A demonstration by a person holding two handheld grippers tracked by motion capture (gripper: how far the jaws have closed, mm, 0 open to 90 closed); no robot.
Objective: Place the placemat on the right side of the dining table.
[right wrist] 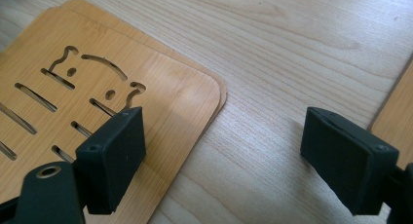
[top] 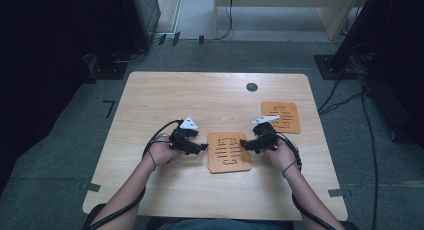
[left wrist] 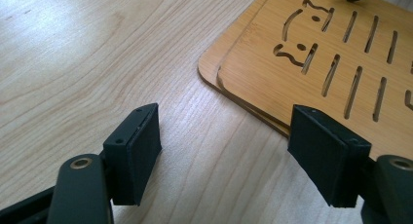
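Slotted boards (top: 229,152) (two stacked) on table (top: 165,100), left tool (top: 201,147) and right tool (top: 243,143) agape

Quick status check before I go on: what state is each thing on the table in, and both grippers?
Left gripper: open, empty, low over the table at the near boards' left edge.
Right gripper: open, empty, at the near boards' right edge.
Near boards: two slotted wooden boards stacked flat, the lower one peeking out at the corner.
Far board: flat on the table, apart from the stack.
Table: wooden, with a dark round hole near its far edge.
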